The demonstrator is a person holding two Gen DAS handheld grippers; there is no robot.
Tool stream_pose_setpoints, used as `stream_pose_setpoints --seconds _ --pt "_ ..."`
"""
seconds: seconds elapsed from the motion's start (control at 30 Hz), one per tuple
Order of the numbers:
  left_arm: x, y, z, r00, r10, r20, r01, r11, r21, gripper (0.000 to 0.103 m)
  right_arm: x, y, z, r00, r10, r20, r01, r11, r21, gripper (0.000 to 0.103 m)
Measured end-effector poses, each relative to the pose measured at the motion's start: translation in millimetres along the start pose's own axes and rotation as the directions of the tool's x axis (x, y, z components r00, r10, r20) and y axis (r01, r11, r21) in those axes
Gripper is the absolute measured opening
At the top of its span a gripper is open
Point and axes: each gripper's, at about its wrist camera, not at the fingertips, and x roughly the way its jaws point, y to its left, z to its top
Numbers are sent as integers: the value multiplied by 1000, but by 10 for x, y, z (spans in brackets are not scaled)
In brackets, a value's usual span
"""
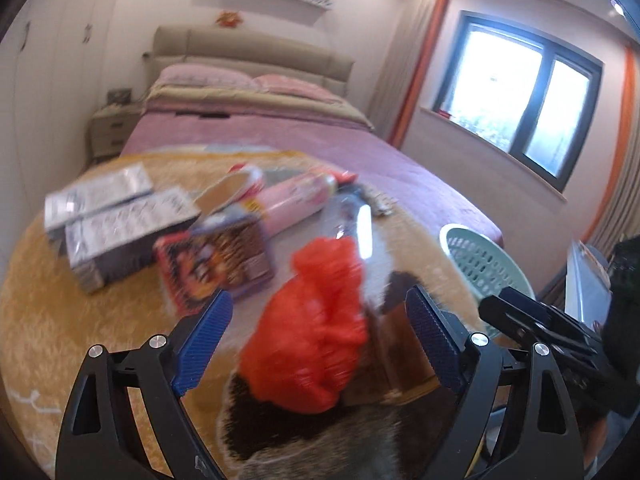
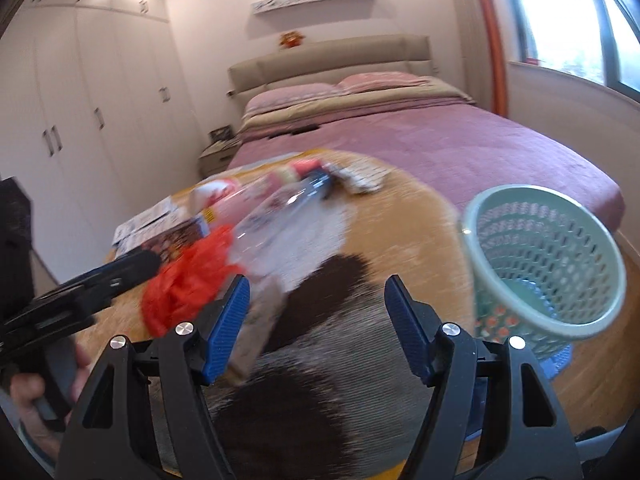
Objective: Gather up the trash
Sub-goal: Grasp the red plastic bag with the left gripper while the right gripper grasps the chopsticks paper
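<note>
A crumpled red plastic bag [image 1: 316, 328] lies on a round yellow furry mat [image 1: 60, 320] with brown and white patches. It sits between the blue pads of my left gripper [image 1: 320, 320], which is open and not pressing on it. Behind the bag lie a clear plastic bottle [image 1: 352, 216], a pink tube [image 1: 296, 196], a snack box [image 1: 216, 256] and grey boxes [image 1: 116, 216]. My right gripper [image 2: 318, 312] is open over the brown patch with nothing between its fingers. In its view the red bag [image 2: 188, 280] is at the left and the bottle [image 2: 280, 220] beyond.
A pale green perforated basket [image 2: 548, 264] stands at the right on the wood floor, beside the mat; it also shows in the left wrist view [image 1: 480, 264]. A crumpled wrapper [image 2: 360, 176] lies at the mat's far edge. A pink bed [image 2: 440, 140] fills the background, wardrobes [image 2: 80, 120] at left.
</note>
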Motion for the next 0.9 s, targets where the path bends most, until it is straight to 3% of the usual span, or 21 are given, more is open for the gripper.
stream_pose_setpoints --seconds 0.2,0.47,0.67,0.9 --pt "172 240 -140 998 -27 -53 23 997 -70 86 177 256 -151 998 3 -60 -3 1000 -5 66" --pt "282 226 -170 995 -26 -98 20 998 -67 84 395 275 -269 990 0 -138 0 1000 4 46" --pt "424 132 -188 989 -26 -148 19 999 -47 68 490 276 -352 985 11 -171 -11 1000 0 34" --pt "414 113 -214 990 -37 -139 32 999 -37 54 486 313 -371 985 24 -171 -28 999 -24 20"
